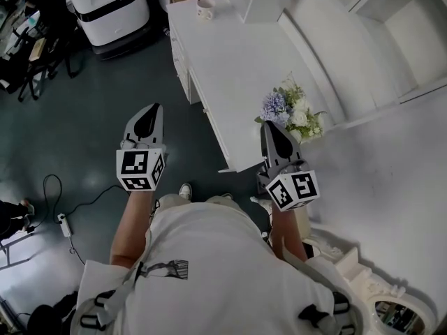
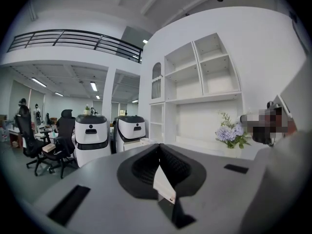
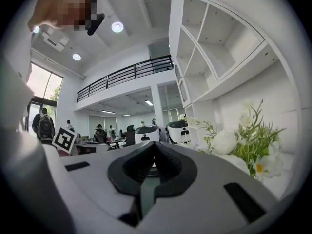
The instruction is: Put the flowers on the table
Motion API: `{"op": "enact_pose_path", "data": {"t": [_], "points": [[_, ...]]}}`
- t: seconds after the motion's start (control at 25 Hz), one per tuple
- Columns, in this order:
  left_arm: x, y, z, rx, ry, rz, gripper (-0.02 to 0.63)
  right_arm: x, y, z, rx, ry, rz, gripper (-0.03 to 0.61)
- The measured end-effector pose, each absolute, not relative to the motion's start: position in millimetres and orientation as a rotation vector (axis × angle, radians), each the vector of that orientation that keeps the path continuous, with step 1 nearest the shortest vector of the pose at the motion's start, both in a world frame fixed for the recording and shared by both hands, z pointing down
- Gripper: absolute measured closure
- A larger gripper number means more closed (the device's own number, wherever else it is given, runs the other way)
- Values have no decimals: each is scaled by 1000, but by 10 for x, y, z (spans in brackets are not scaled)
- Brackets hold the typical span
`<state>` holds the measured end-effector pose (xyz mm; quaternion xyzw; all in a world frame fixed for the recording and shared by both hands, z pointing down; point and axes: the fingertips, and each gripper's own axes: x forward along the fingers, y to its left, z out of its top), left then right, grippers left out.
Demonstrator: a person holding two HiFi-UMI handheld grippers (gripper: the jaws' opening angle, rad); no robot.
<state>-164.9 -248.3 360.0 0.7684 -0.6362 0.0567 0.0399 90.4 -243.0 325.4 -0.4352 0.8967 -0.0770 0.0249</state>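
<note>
A bunch of flowers (image 1: 293, 112), with pale blue and white blooms and green leaves, sits near the front right edge of the white table (image 1: 230, 61). My right gripper (image 1: 267, 124) is just left of the bunch, with its tip beside the blooms. Its jaws are shut with nothing between them. In the right gripper view the flowers (image 3: 246, 145) stand close on the right, off the line of the jaws (image 3: 155, 144). My left gripper (image 1: 152, 108) hangs over the dark floor left of the table, shut and empty. From the left gripper view the flowers (image 2: 231, 133) show far to the right.
A small white cup (image 1: 204, 12) stands at the table's far end. White shelving (image 1: 391, 40) runs along the right wall behind the table. Two white robot bases (image 1: 112, 5) stand on the floor beyond, with office chairs (image 2: 29, 140) further left. A cable (image 1: 63, 222) lies on the floor.
</note>
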Motion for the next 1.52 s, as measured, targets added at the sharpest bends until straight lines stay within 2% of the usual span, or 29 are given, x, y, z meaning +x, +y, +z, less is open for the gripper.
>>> {"op": "enact_pose_path", "data": {"t": [0.68,1.52], "points": [[-2057,-2131,3180,2352,-2027,42,600,674,-2446,2950,-1354,2733,-161,568],[-1719,-2064,3240,2468,-1892,35,600,762,-2113,3109,-1403,2753,-195,569]]}}
